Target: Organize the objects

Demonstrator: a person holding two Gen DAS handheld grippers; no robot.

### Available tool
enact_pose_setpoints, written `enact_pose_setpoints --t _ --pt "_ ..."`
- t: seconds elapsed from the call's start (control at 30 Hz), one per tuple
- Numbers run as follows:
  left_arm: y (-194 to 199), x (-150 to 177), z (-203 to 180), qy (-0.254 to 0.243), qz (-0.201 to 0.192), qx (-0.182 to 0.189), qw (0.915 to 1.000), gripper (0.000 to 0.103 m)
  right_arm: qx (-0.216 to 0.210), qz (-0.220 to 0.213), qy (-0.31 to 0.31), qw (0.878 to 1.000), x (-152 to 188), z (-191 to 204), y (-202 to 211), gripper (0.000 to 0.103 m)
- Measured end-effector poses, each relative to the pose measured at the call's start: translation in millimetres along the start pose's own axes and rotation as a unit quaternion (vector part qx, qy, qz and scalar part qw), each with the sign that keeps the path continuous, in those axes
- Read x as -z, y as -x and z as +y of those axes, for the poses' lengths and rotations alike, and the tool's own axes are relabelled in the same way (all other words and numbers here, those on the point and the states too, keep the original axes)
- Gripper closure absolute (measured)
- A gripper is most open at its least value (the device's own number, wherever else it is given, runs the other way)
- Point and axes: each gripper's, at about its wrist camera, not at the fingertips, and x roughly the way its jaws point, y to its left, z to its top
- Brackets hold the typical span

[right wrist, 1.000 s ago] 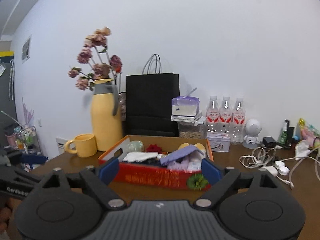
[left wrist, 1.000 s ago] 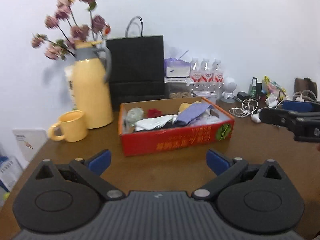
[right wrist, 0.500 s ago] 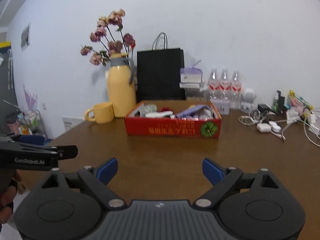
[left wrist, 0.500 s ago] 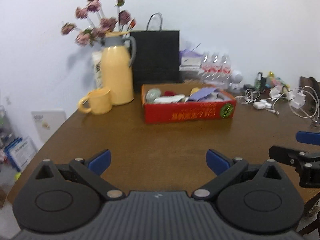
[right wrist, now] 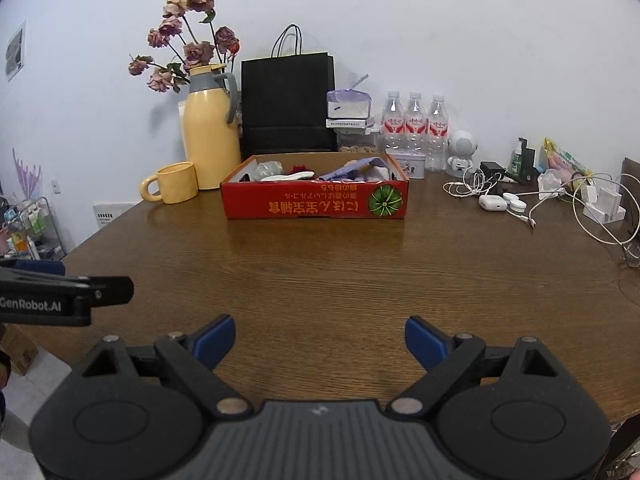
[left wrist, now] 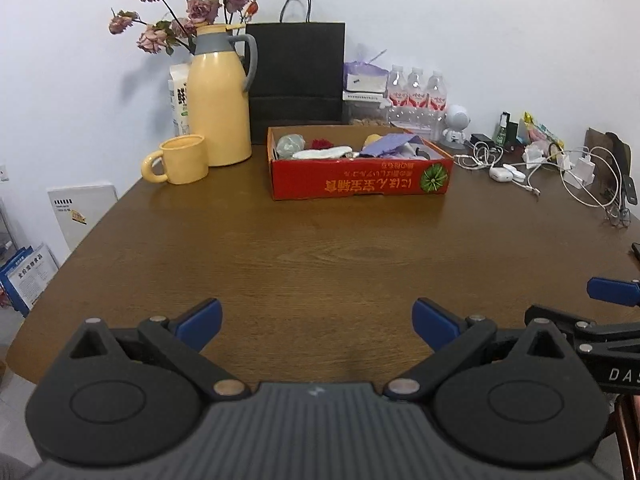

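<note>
I am holding my left gripper (left wrist: 316, 318) and right gripper (right wrist: 319, 338) with jaws wide apart and empty over the near edge of the tabletop (left wrist: 320, 248). The red box (right wrist: 316, 200) of odds and ends is sitting well ahead, beside the yellow mug (right wrist: 174, 188).

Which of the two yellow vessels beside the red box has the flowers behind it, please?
The tall yellow jug with the grey collar and handle; the flowers rise behind its top. The short yellow mug in front of it is open-topped.
</note>
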Motion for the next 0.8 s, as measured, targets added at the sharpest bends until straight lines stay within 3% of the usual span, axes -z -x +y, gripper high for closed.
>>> enact_pose_setpoints --t 0.8 --pt "-2.7 1.8 -1.6 -0.01 0.006 0.016 0.9998 0.0 0.012 0.003 0.002 1.0 0.7 1.1 -3.7 0.011"
